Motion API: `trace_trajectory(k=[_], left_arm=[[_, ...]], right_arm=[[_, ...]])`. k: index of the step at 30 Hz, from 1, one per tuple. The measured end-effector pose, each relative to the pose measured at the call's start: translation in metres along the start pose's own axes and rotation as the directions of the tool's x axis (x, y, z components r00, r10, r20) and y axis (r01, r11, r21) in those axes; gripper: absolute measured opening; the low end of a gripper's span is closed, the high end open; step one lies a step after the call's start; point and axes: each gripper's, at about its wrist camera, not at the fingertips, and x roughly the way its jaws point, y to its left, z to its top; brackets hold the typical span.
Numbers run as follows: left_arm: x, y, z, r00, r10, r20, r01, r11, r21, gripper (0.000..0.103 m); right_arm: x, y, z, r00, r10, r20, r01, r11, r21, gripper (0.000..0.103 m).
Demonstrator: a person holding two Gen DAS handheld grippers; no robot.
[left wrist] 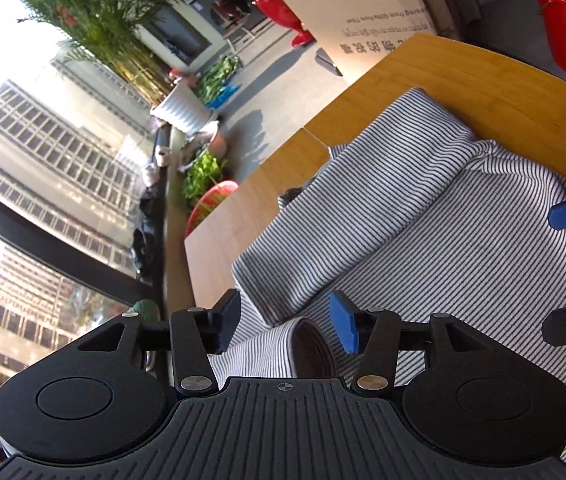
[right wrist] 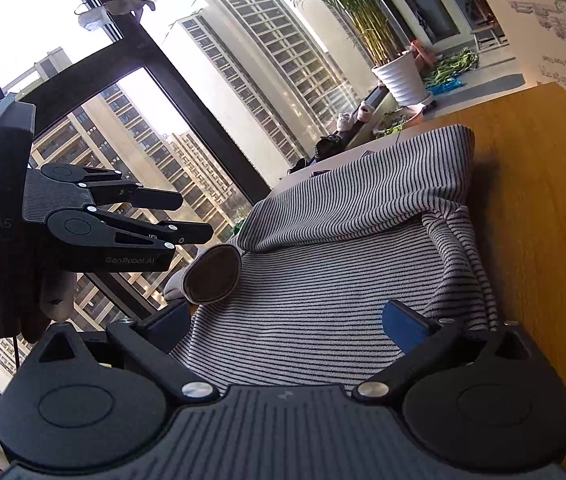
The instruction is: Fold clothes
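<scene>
Wooden table (left wrist: 483,92) carries striped garment (left wrist: 423,220); potted palm (left wrist: 179,108) beyond.

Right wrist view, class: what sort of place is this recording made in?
Probably a lived-in high-rise flat or studio, not a lab. A wooden table bears a striped garment, a potted palm stands on the floor, and tall apartment blocks fill the big window.

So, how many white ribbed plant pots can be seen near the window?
1. The white ribbed pot with the tall palm stands on the floor by the window, beyond the far end of the wooden table. Other pots may be hidden behind it.
</scene>
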Motion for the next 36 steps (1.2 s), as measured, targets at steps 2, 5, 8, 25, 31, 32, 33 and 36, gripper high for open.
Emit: trace_trajectory(k=[2,5,8,25,31,32,33,36], left_arm=[[0.005,0.0,-0.005,1.0,-0.01,-0.016,0.01,1.0,-0.007,0.055],[0.015,0.003,-0.014,0.999,-0.022,-0.044,0.021,0.999,-0.024,0.054],[0.022,0.005,-0.022,0.997,-0.028,-0.068,0.026,0.999,-0.032,0.05],[0.045,0.077,-0.026,0.995,-0.008,-0.103,-0.021,0.962,-0.273,0.01],[-0.025,0.167,0.02,0.991,0.049,0.127,0.03,0.831,-0.556,0.009],[-0.036,0.176,0.026,0.985,0.055,0.166,0.053,0.811,-0.583,0.009],[-0.046,0.183,0.032,0.977,0.06,0.204,0.077,0.792,-0.605,0.009],[-0.068,0.189,0.051,0.953,0.083,0.291,0.114,0.792,-0.6,0.008]], right_arm=[[0.0,-0.001,-0.001,1.0,-0.002,-0.003,0.002,1.0,0.0,0.102],[0.001,-0.001,-0.001,1.0,-0.004,-0.007,0.004,1.0,0.001,0.102],[0.002,-0.002,-0.001,1.0,-0.006,-0.011,0.006,1.0,0.002,0.102],[0.005,-0.005,0.0,1.0,-0.015,-0.026,0.015,1.0,0.011,0.103],[0.005,-0.003,-0.001,1.0,-0.011,-0.021,0.012,1.0,0.006,0.103],[0.005,-0.004,-0.001,1.0,-0.012,-0.021,0.013,1.0,0.007,0.103],[0.005,-0.004,-0.001,1.0,-0.013,-0.022,0.014,1.0,0.008,0.103],[0.006,-0.004,0.0,1.0,-0.017,-0.025,0.017,1.0,0.014,0.103]])
